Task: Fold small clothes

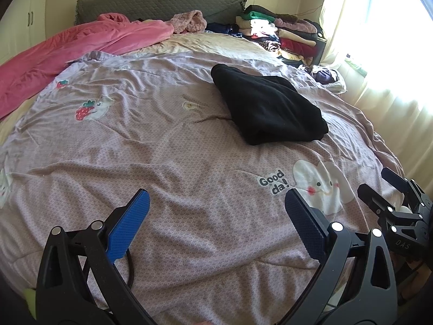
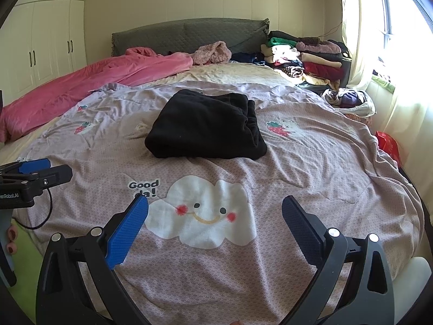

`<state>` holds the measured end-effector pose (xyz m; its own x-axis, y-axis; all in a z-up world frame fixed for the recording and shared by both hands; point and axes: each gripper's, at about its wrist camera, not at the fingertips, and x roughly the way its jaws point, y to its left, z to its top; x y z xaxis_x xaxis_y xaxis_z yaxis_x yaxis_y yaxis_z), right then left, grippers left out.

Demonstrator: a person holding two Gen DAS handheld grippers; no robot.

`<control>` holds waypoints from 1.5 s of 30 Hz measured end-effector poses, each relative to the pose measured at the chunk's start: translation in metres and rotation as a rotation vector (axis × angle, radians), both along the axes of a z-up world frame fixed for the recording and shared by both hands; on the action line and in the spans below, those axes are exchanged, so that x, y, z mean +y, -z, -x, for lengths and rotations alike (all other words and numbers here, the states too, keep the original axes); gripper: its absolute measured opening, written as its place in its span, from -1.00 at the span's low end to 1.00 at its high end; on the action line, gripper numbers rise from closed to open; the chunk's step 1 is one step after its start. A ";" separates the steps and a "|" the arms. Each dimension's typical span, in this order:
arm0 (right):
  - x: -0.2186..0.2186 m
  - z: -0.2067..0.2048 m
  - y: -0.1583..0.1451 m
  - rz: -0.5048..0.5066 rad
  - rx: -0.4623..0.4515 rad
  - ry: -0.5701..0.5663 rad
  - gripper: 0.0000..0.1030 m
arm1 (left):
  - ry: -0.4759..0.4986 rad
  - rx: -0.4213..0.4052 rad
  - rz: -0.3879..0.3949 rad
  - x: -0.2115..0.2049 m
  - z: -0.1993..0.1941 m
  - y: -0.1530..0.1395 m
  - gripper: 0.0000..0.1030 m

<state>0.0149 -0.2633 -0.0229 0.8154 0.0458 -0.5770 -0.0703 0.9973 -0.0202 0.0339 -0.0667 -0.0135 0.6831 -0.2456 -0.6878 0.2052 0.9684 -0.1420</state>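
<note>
A black garment (image 1: 266,105) (image 2: 207,127) lies folded into a compact block on the lilac patterned bedcover (image 1: 162,162) (image 2: 311,162), near the middle of the bed. My left gripper (image 1: 216,203) hovers open over the near part of the cover, well short of the garment, with nothing between its blue pads. My right gripper (image 2: 215,208) is open too, above the white cloud print (image 2: 200,219), and holds nothing. In the left wrist view the right gripper (image 1: 379,187) shows at the right edge; in the right wrist view the left gripper (image 2: 40,170) shows at the left edge.
A pink blanket (image 2: 94,81) is bunched along the bed's left side. Stacks of folded clothes (image 2: 303,54) sit at the far right by the grey headboard (image 2: 189,35). A small heap of clothes (image 2: 349,98) and a red bag (image 2: 389,143) lie near the curtained window.
</note>
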 end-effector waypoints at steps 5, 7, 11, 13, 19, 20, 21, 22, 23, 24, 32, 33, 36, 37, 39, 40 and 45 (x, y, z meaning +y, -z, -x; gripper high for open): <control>0.000 -0.001 -0.001 0.002 -0.002 0.002 0.91 | -0.001 0.000 0.000 0.001 0.000 0.000 0.82; 0.000 -0.001 -0.001 0.002 -0.004 0.003 0.91 | -0.001 -0.001 0.002 0.001 0.001 0.000 0.82; 0.000 -0.001 -0.002 0.003 -0.006 0.002 0.91 | -0.001 0.001 -0.001 0.000 0.000 0.000 0.82; 0.001 -0.001 -0.002 0.006 -0.006 0.001 0.91 | 0.002 0.004 -0.001 0.000 0.000 0.000 0.82; 0.001 -0.001 -0.002 0.003 -0.004 0.003 0.91 | -0.002 0.008 -0.007 0.006 0.003 0.001 0.82; 0.001 -0.001 -0.002 0.002 -0.005 0.003 0.91 | -0.001 0.011 -0.005 0.006 0.002 0.002 0.82; 0.001 -0.001 -0.002 0.001 -0.006 0.003 0.91 | 0.003 0.014 0.000 0.007 0.002 0.002 0.82; 0.001 -0.001 -0.002 0.001 -0.007 0.005 0.91 | 0.004 0.016 0.003 0.008 0.002 0.002 0.82; 0.001 -0.001 -0.002 0.003 -0.006 0.006 0.91 | -0.003 0.012 0.002 0.011 0.003 0.002 0.82; 0.001 -0.002 -0.002 0.005 -0.005 0.008 0.91 | -0.004 0.010 0.001 0.010 0.003 0.001 0.82; -0.005 -0.002 0.000 0.017 -0.003 0.046 0.91 | -0.048 0.040 -0.007 0.014 0.001 -0.002 0.82; -0.007 -0.002 0.000 0.016 -0.003 0.053 0.91 | -0.052 0.041 -0.004 0.016 0.001 -0.003 0.82; -0.015 -0.002 0.000 0.010 -0.001 0.087 0.91 | -0.068 0.012 0.028 0.026 0.002 -0.008 0.82; -0.018 -0.002 0.000 0.008 0.000 0.098 0.91 | -0.078 0.019 0.046 0.034 0.000 -0.009 0.82; -0.032 0.000 0.000 -0.013 0.002 0.143 0.91 | -0.107 0.035 0.065 0.047 -0.009 -0.011 0.82; -0.042 0.001 -0.001 -0.028 0.000 0.173 0.91 | -0.142 0.056 0.081 0.064 -0.018 -0.012 0.82; -0.159 0.032 0.007 -0.068 0.028 0.509 0.91 | -0.379 0.059 0.150 0.180 -0.060 -0.027 0.82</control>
